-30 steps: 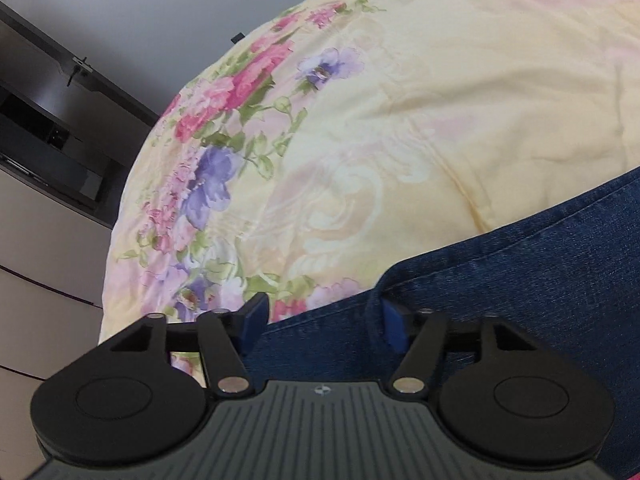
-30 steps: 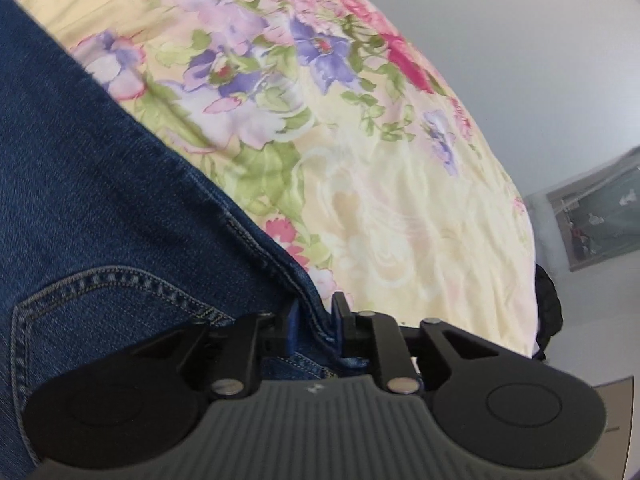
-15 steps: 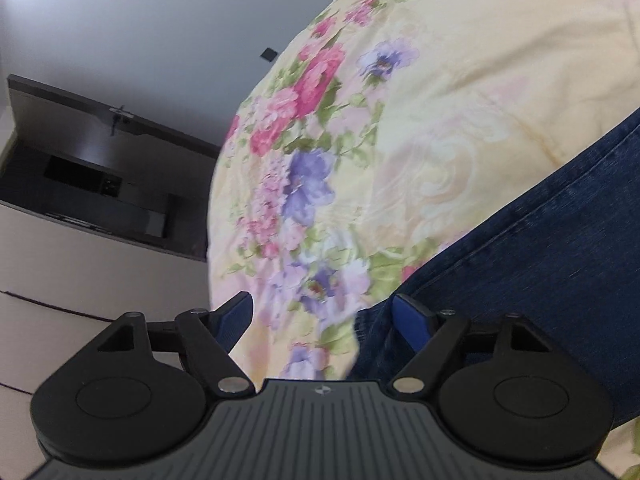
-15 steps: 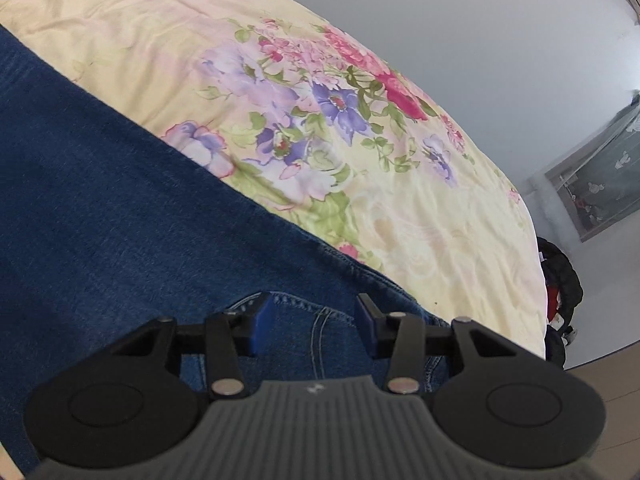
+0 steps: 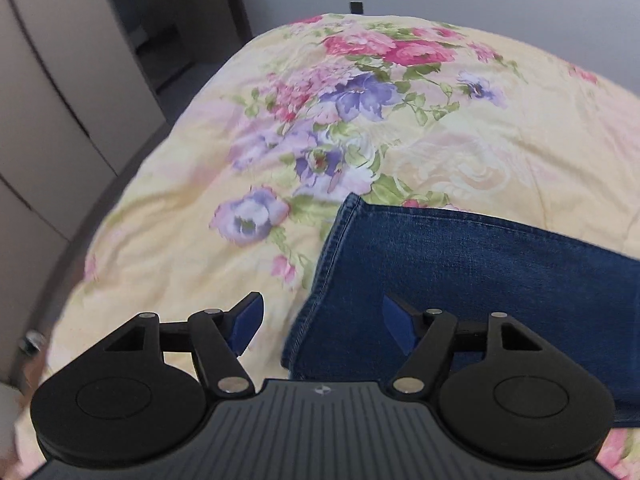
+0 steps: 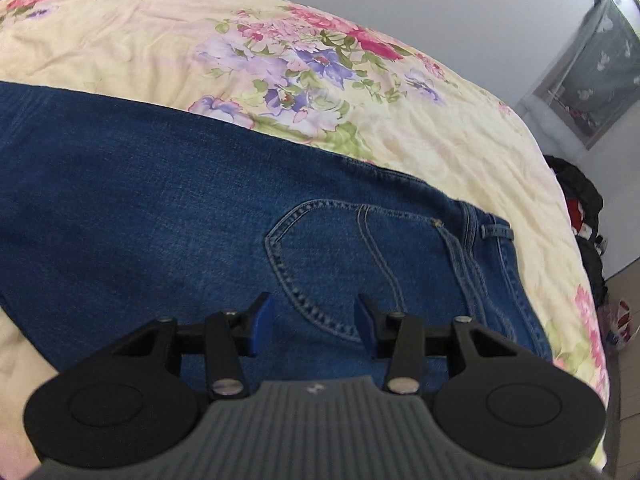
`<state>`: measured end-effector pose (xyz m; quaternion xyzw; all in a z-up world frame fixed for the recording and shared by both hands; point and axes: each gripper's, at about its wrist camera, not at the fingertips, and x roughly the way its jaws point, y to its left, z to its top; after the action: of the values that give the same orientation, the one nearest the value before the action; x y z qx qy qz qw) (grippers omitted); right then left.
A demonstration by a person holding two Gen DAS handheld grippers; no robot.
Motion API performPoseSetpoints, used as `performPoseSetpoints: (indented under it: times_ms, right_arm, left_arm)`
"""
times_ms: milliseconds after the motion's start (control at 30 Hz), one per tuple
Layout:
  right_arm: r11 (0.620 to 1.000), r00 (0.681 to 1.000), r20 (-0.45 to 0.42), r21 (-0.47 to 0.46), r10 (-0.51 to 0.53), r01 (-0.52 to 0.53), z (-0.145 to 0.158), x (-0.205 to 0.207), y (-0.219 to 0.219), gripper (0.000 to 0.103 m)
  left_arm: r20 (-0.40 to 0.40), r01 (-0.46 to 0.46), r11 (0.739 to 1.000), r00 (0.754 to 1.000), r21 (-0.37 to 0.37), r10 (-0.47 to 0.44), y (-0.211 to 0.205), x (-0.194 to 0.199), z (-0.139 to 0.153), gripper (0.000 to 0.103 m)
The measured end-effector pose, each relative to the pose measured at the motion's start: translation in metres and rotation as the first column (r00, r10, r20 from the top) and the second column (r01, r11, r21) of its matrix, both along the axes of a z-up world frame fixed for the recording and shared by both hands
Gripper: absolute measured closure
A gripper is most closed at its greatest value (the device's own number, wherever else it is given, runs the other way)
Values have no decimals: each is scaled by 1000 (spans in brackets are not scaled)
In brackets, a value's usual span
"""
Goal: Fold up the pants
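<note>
Blue denim pants [image 6: 200,200] lie flat on a floral yellow bedspread [image 6: 120,28]. In the right wrist view the back pocket and waistband with a belt loop [image 6: 496,232] show. My right gripper [image 6: 314,324] is open and empty, above the pocket area. In the left wrist view the hem end of the leg [image 5: 460,264] lies on the bedspread [image 5: 180,220]. My left gripper [image 5: 320,322] is open and empty, above the hem corner, holding nothing.
Beige cabinet fronts [image 5: 48,100] stand left of the bed. A grey wall runs behind the bed. A dark bag [image 6: 580,200] and a framed panel [image 6: 592,80] are to the right of the bed, with floor beyond.
My right gripper opened and let go of the waistband, then drew back and up. My left gripper stayed open and pulled back from the hem. Both views now show more of the pants.
</note>
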<state>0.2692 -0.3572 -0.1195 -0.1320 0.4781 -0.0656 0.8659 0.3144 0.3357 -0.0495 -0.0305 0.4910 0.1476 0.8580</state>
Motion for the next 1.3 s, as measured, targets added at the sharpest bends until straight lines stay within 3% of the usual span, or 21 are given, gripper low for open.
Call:
performPoseSetpoints:
  times_ms: [67,133,233,333,367,500,567,700,733,767,800,833,967,1033,1067,1133,1167,1300]
  right_arm:
    - [998,999,15,46,-30,30,2,-14,6,63]
    - [994,998,40,95,-57,53,3,-28,12,63]
    - [992,995,71,107,-76,68,2,-45,23,63]
    - [984,986,100,132,-131,118,4,-61,25,64]
    - [978,980,110,148,-166,149,6,-68,23,64]
    - [951,958,99,185,-268,247,6,-92,15,64]
    - [936,951,83,225,-297,272,4,-103,16,64]
    - [933,950,71,224,-304,282,-10,-110,34,67]
    - [935,949,72,210,-308,287,-15,-109,38,72]
    - [935,945,80,195,-316,296,-20,-109,40,78]
    - [935,940,97,178,-326,306,-24,-108,41,93]
    - [934,936,113,175,-334,313,-25,-107,41,95]
    - [949,944,125,122,-305,291,-27,-96,46,93]
    - [949,949,70,91,-308,302,-39,-86,46,82]
    - [940,942,75,121,-328,318,-40,-86,43,83]
    - [930,929,114,146,-353,336,-34,-90,39,97]
    - [930,924,144,152,-355,334,-27,-94,39,98]
    - [956,922,258,114,-290,269,10,-105,34,102]
  left_arm:
    - [22,-79,989,996,-127,83,17,-17,-8,23]
    - [25,-149,952,987,-267,162,33,-31,-21,24]
    - [20,-238,847,960,-475,281,51,-53,-48,24]
    - [-7,-273,708,935,-652,354,59,-71,-83,24]
    - [-8,-284,683,926,-673,376,59,-74,-90,24]
    - [17,-310,644,894,-699,449,67,-74,-106,25]
    - [7,-332,647,886,-687,463,69,-68,-109,33]
    - [30,-336,689,887,-642,460,63,-58,-108,55]
    - [44,-331,704,888,-628,457,60,-57,-106,65]
    - [56,-323,722,893,-612,447,57,-56,-104,67]
    - [65,-324,742,895,-587,442,54,-54,-102,70]
    - [75,-320,758,897,-568,435,52,-54,-99,75]
    - [97,-298,811,913,-503,396,46,-49,-90,83]
    - [88,-310,811,911,-496,403,45,-47,-90,85]
    - [86,-318,809,908,-494,410,44,-46,-89,86]
    - [101,-314,822,909,-475,406,42,-46,-83,93]
    - [119,-302,836,911,-458,394,40,-45,-76,97]
    - [197,-226,878,922,-422,332,38,-45,-37,98]
